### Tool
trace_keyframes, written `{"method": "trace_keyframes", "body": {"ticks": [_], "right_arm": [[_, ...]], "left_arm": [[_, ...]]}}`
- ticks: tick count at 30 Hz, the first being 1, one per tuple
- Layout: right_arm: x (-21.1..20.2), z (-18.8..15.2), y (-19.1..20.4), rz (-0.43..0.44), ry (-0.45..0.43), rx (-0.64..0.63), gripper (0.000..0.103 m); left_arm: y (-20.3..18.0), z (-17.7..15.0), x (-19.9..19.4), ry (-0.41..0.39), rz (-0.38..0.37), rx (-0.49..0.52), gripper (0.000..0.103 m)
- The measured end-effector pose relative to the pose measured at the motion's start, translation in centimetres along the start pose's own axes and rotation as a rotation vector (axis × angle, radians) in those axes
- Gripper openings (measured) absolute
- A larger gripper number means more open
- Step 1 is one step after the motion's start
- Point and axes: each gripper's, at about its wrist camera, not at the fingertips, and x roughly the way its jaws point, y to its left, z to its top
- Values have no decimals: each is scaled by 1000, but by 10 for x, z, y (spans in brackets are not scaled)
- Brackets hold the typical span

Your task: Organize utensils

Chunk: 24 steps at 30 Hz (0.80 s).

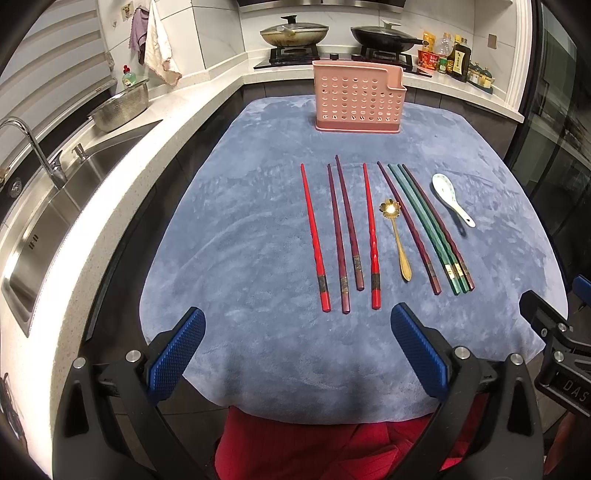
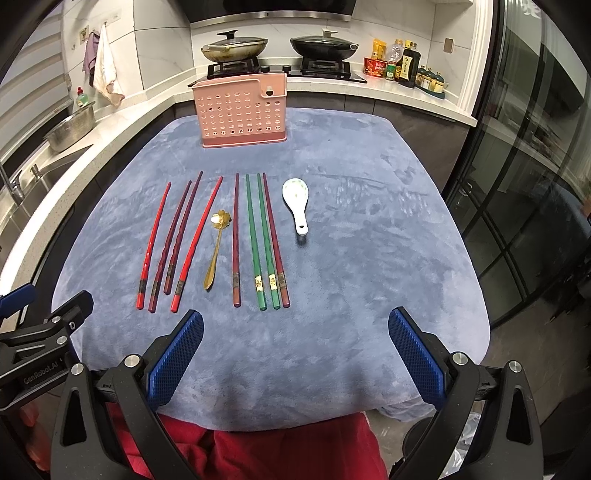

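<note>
Several chopsticks lie side by side on a blue cloth point(image 1: 240, 240): red ones point(image 1: 314, 240), dark purple ones point(image 1: 337, 240) and green ones point(image 1: 424, 229). A gold spoon point(image 1: 395, 236) lies among them and a white ceramic spoon point(image 1: 450, 197) at the right. A pink perforated utensil holder point(image 1: 357, 96) stands upright at the far edge. My left gripper point(image 1: 297, 354) is open and empty, near the cloth's front edge. My right gripper point(image 2: 295, 354) is open and empty there too. The right wrist view shows the holder point(image 2: 242, 110), gold spoon point(image 2: 216, 251), white spoon point(image 2: 297, 203) and green chopsticks point(image 2: 255, 240).
A steel sink point(image 1: 48, 221) with a tap and a metal colander point(image 1: 122, 107) are on the left counter. A stove with two lidded pans point(image 1: 295, 31) and bottles point(image 1: 450, 55) stands behind. A glass door point(image 2: 535, 184) is on the right.
</note>
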Motion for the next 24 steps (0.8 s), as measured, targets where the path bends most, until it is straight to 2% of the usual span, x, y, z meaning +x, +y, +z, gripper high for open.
{"method": "trace_keyframes", "body": {"ticks": [24], "right_arm": [[-1, -3, 1, -11, -6, -15, 96]], "left_arm": [[1, 4, -1, -1, -13, -7, 96]]}}
